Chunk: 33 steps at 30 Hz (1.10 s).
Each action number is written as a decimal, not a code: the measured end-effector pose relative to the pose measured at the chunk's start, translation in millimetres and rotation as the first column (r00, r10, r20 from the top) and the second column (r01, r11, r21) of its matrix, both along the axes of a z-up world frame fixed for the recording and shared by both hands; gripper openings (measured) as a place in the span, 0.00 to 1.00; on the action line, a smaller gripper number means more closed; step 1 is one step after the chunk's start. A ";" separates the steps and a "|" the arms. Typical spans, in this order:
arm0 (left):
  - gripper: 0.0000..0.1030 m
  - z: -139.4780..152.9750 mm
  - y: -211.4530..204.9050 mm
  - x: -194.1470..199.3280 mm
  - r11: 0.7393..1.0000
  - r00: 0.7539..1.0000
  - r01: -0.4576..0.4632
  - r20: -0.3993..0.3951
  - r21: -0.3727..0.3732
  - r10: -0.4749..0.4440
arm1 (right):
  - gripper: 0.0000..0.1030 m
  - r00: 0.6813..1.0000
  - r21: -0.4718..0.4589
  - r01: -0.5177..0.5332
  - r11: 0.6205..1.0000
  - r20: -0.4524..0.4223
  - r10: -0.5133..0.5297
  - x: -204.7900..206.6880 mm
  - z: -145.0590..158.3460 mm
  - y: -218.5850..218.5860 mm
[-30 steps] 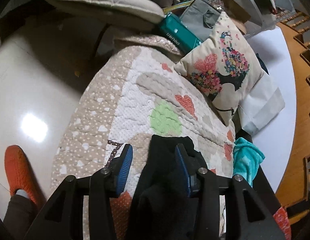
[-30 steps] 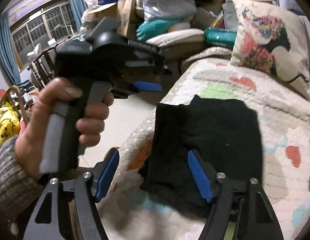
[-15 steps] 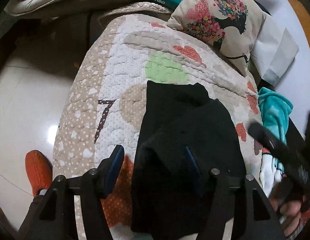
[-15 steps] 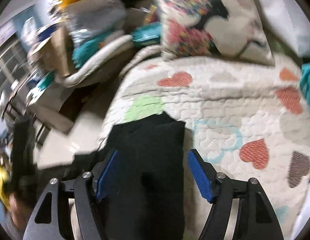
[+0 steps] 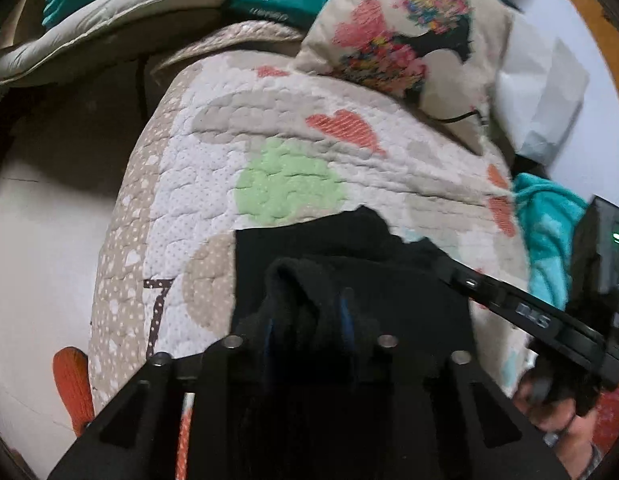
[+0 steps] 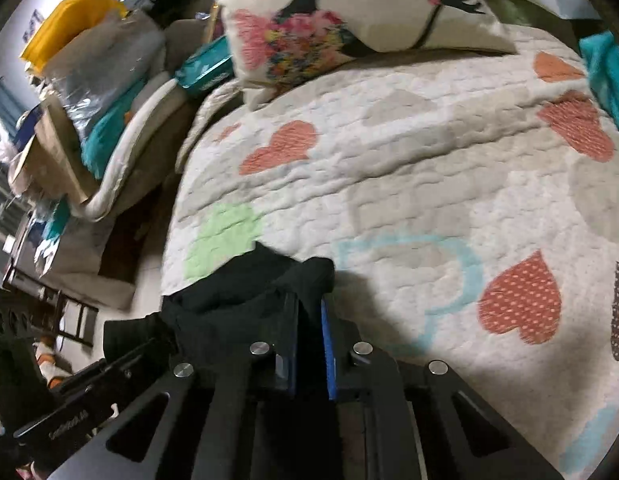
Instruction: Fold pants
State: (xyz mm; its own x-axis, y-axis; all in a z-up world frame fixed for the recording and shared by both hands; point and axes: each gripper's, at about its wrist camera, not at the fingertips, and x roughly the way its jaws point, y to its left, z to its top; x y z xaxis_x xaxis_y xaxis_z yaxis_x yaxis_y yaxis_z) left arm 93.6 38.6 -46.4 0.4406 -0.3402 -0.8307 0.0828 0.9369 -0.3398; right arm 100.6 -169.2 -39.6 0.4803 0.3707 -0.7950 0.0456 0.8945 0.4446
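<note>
Black pants point(image 5: 349, 248) lie folded on a heart-patterned quilt point(image 5: 289, 120). My left gripper point(image 5: 309, 320) points down at their near edge, its jaws closing, with a bunched ridge of black cloth pressed between the blue pads. In the right wrist view my right gripper point(image 6: 311, 320) is closing too, its pads nearly together and pinching a corner of the pants point(image 6: 245, 284). One of the right gripper's fingers point(image 5: 509, 308) reaches in from the right over the cloth, held by a hand point(image 5: 557, 412).
A printed pillow point(image 5: 397, 28) leans at the far end of the quilt. A teal towel point(image 5: 549, 220) lies by the right edge. Pale floor point(image 5: 49, 240) and an orange slipper point(image 5: 71, 384) are at left. Piled bags and cushions point(image 6: 109, 92) stand beyond the bed.
Both grippers, wide apart over the pants a second ago, have come down and closed on the black cloth. The right gripper swung from the bed's side to over the quilt.
</note>
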 end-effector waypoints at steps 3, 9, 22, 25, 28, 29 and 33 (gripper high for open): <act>0.57 -9.8 12.4 4.7 0.999 0.999 -0.042 -0.027 -0.035 0.041 | 0.47 0.998 0.015 0.052 0.999 -0.018 -0.052 -1.5 -2.4 -10.8; 0.57 8.5 55.7 -8.6 0.975 0.990 -0.143 -0.039 -0.170 0.138 | 0.47 0.996 -0.005 0.001 1.000 0.091 -0.001 -41.9 32.2 -9.3; 0.59 -6.7 43.1 -32.1 0.942 0.979 -0.202 0.022 0.269 0.204 | 0.64 0.989 -0.086 -0.134 0.987 0.057 0.139 -80.9 10.1 30.7; 0.59 0.2 72.0 -39.1 0.957 0.964 -0.266 -0.002 0.114 0.268 | 0.66 0.986 -0.032 -0.135 0.990 0.093 0.137 -79.2 17.5 19.2; 0.59 3.5 91.1 -49.5 0.952 0.957 -0.290 -0.040 -0.099 0.287 | 0.68 0.985 -0.002 -0.126 0.992 0.116 0.125 -74.1 22.1 8.7; 0.59 4.6 92.3 -51.8 0.946 0.956 -0.292 -0.041 -0.140 0.289 | 0.68 0.986 0.014 -0.122 0.992 0.118 0.119 -72.0 21.9 4.4; 0.60 13.2 86.3 -54.2 0.937 0.961 -0.270 0.003 -0.223 0.278 | 0.69 0.989 0.080 -0.104 0.991 0.110 0.095 -66.2 17.3 -3.4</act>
